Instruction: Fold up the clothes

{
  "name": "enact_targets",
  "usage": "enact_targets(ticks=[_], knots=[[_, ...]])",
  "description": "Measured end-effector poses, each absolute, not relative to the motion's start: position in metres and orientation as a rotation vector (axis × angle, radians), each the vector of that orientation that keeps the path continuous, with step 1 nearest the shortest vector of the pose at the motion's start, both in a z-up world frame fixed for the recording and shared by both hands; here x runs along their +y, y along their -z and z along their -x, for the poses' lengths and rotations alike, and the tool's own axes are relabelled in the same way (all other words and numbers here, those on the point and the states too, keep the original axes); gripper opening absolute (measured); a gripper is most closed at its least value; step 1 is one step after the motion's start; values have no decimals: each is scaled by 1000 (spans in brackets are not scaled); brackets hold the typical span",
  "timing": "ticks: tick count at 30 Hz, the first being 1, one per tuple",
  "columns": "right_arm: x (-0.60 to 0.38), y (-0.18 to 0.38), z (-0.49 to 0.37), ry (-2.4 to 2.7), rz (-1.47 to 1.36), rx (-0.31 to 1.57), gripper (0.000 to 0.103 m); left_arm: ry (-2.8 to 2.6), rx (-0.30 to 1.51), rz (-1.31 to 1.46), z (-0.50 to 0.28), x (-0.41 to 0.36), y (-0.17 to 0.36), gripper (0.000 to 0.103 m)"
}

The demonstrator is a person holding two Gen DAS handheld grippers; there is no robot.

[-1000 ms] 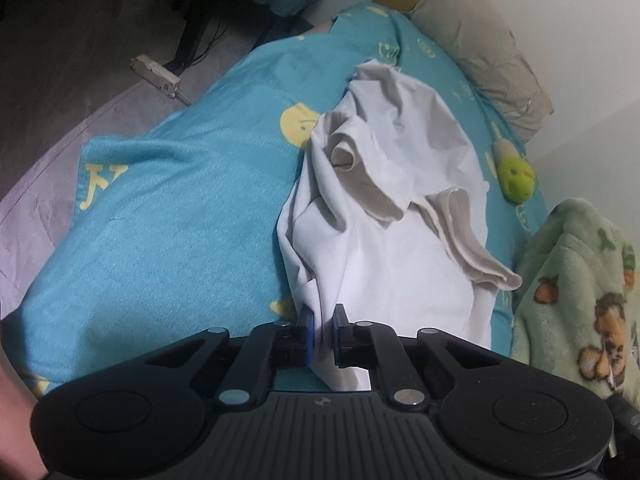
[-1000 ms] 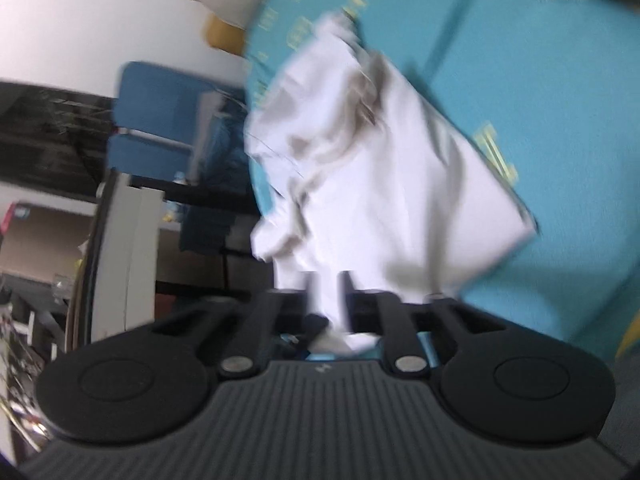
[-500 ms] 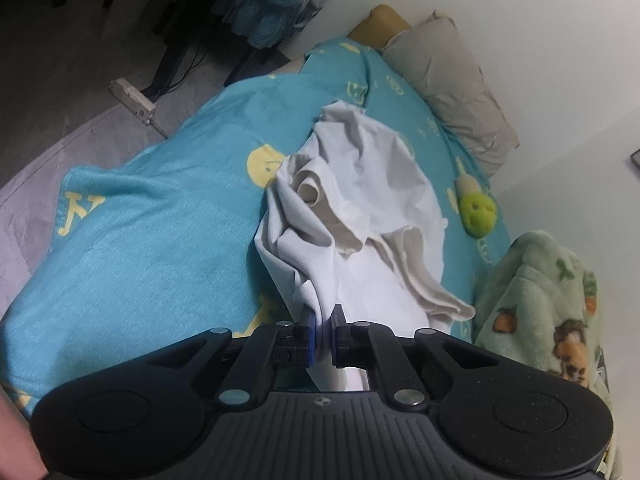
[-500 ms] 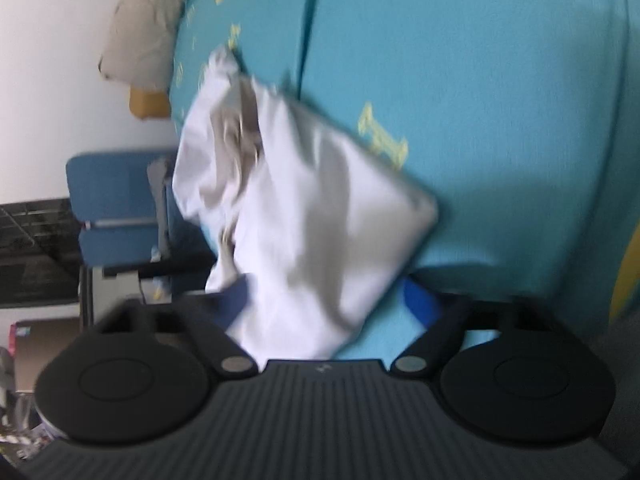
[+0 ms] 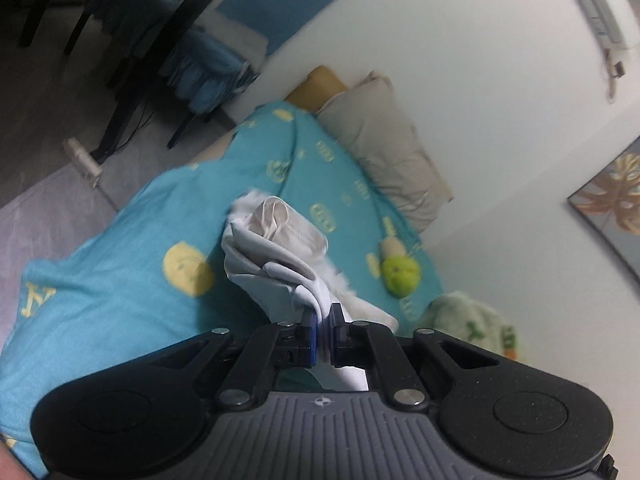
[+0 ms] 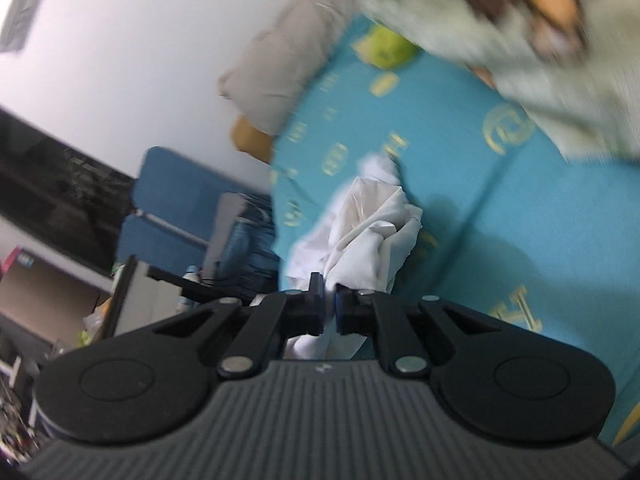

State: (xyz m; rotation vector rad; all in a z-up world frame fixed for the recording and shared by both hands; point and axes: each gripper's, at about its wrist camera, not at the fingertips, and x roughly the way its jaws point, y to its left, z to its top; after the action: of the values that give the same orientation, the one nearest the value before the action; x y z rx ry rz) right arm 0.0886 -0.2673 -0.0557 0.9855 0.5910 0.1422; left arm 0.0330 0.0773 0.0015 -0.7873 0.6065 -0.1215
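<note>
Both claws have risen, the left claw and just-closed right claw each pinching the white garment, which hangs bunched ahead of them over the bed.

Black tongs – blue pads, grey ribbed housing.

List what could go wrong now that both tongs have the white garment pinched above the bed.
1. The white garment hangs bunched and twisted between the left tongs and right tongs, so it may land creased rather than flat.
2. Each grip is on a thin edge of cloth; it could slip out.
3. The green toy and fleece blanket lie close by and could get caught under it.
</note>
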Motion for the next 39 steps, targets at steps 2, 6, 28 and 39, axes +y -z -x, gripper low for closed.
enact_targets(ticks=[2, 6, 28, 39], knots=[[-272, 38, -81, -155, -978, 580, 8, 126, 589, 773, -23, 74, -20, 6], [-269, 13, -53, -170, -961, 579, 8, 122, 576, 739, 12, 69, -48, 6], [-261, 50, -59, -125, -949, 735, 8, 11, 669, 684, 11, 65, -15, 6], [-247, 115, -191, -113, -871, 827, 9, -5, 705, 579, -133, 63, 61, 7]])
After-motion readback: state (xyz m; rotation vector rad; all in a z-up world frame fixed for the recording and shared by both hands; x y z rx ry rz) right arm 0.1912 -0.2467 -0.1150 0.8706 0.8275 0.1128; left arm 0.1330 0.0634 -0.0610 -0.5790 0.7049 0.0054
